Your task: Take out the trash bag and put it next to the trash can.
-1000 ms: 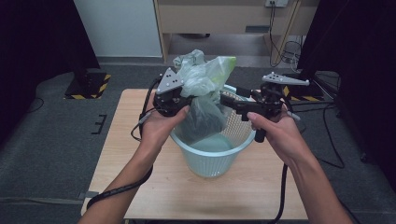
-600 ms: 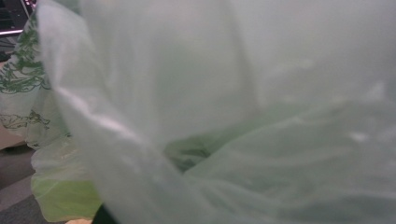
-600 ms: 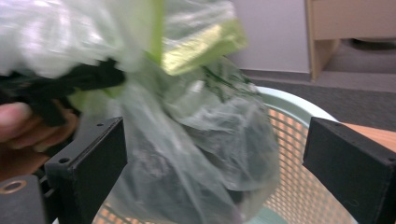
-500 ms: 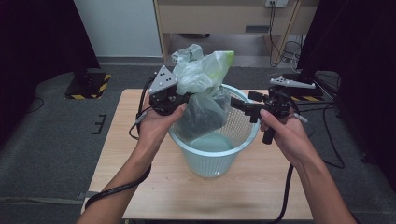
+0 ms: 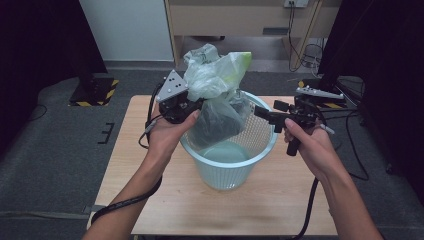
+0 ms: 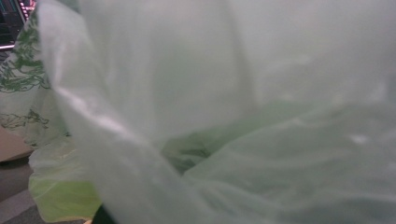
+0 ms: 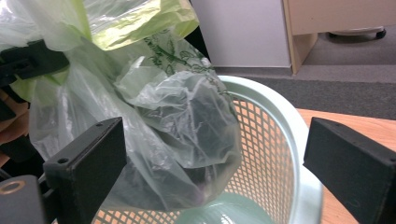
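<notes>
A translucent green-tinted plastic bag [image 5: 216, 80] with dark contents [image 7: 187, 135] hangs over a light blue mesh basket [image 5: 260, 145], its lower part inside the rim. My left gripper [image 5: 192, 106] is shut on the bag's gathered neck at the basket's left side. The bag's film [image 6: 224, 93] lies right up against the lens in the left gripper view, hiding the jaws. My right gripper [image 5: 261, 113] is open at the basket's right rim, jaws wide apart and pointed at the bag. In the right gripper view the bag and the basket rim [image 7: 289, 154] lie between its fingertips [image 7: 217, 149], untouched.
The basket stands on a small wooden table [image 5: 150, 170] with bare board in front and on both sides. Cables [image 5: 150, 120] trail from both grippers. Grey carpet surrounds the table, with a wooden cabinet [image 5: 225, 20] behind.
The left gripper and the bag have shifted slightly left and up. The right gripper has stayed open beside the rim, its hand drifting a little to the right.
</notes>
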Tool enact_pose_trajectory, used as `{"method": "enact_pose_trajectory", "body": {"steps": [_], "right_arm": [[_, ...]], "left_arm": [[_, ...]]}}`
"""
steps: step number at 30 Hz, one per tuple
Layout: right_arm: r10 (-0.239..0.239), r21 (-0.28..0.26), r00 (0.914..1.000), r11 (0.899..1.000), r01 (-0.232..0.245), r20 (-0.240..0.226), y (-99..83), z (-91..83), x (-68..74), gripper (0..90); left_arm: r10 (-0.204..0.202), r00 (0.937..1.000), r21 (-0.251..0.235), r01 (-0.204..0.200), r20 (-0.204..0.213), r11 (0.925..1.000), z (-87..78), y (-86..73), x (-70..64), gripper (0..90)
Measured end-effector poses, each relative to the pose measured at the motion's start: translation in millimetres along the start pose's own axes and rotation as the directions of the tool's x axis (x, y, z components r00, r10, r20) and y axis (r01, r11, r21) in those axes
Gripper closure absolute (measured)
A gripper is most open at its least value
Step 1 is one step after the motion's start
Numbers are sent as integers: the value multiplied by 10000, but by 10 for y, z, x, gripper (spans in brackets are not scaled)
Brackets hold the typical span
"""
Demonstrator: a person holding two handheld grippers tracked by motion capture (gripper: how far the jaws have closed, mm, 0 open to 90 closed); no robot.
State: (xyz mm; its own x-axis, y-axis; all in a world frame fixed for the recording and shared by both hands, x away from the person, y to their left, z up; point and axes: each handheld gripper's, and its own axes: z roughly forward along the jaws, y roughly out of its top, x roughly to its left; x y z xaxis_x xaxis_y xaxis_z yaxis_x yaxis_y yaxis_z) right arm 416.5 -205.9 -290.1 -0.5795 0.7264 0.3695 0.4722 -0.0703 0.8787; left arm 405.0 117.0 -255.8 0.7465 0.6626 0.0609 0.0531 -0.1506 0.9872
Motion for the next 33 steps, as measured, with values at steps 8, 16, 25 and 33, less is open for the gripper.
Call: {"method": "enact_pose_trajectory", "body": {"steps": [8,16,25,33], "right_arm": [[181,-24,9994,9998,-181,301,-49,-43,-108,63],[317,-93,9984,9995,-313,473,-72,-107,-190,63],[383,-45,9974,9993,-381,618,-120,-128,-264,64],[490,-7,9963,9988,-491,710,-161,-153,-332,63]], "left_arm": [[-183,9998,-253,183,8,9995,-20,33,29,881],[-205,9997,-473,199,-128,9987,-71,87,59,881],[-268,9994,-634,253,-235,9977,-127,96,112,882],[-248,9983,-780,206,-522,9967,-221,139,187,882]]}}
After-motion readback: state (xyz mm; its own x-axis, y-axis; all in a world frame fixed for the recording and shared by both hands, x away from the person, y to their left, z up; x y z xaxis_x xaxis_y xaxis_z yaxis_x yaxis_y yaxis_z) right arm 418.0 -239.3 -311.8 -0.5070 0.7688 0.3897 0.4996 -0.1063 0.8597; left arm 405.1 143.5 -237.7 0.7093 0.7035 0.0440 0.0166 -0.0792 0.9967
